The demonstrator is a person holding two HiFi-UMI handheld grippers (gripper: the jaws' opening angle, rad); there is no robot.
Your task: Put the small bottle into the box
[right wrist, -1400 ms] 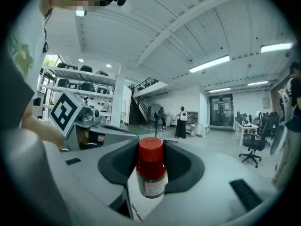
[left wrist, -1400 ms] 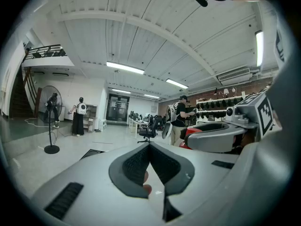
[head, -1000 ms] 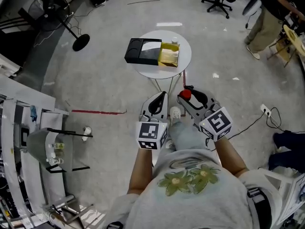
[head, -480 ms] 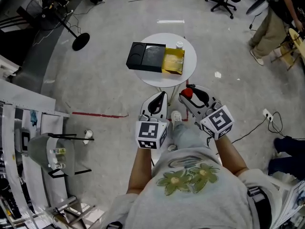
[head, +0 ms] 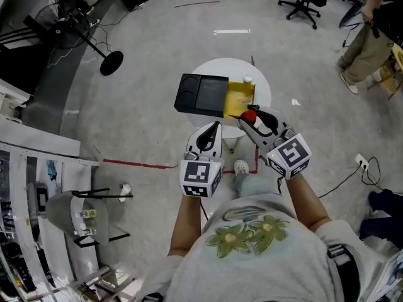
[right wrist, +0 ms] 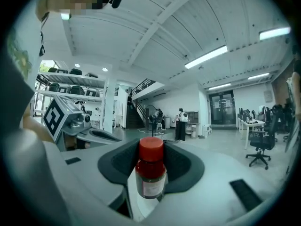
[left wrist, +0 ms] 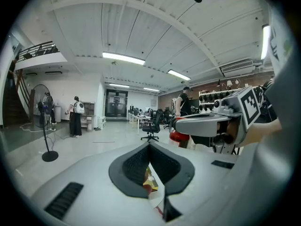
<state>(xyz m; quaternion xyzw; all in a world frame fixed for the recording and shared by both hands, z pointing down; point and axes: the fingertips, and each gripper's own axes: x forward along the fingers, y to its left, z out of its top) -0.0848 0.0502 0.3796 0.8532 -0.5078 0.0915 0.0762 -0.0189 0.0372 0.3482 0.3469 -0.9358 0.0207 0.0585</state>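
In the right gripper view the small bottle (right wrist: 150, 175), dark with a red cap, stands upright between the black pads of my right gripper (right wrist: 151, 173), which is shut on it. The head view shows that gripper (head: 250, 116) and the bottle's red cap (head: 249, 114) over the near edge of the round white table (head: 263, 92), just in front of the box. The box has a black part (head: 201, 94) and an open yellow-lined part (head: 238, 98). My left gripper (head: 216, 126) hangs short of the table, left of the right one, jaws together with nothing in them (left wrist: 150, 166).
A small white-capped bottle (head: 247, 78) stands on the table behind the box. A fan on a round base (head: 111, 61) is at the back left, an office chair (head: 305, 2) and a person (head: 371, 36) at the back right. Red tape (head: 138, 163) marks the floor; racks (head: 38, 187) stand at the left.
The table and box have come nearer to both grippers. My right gripper with the bottle has moved forward from over the floor to over the table's near edge.
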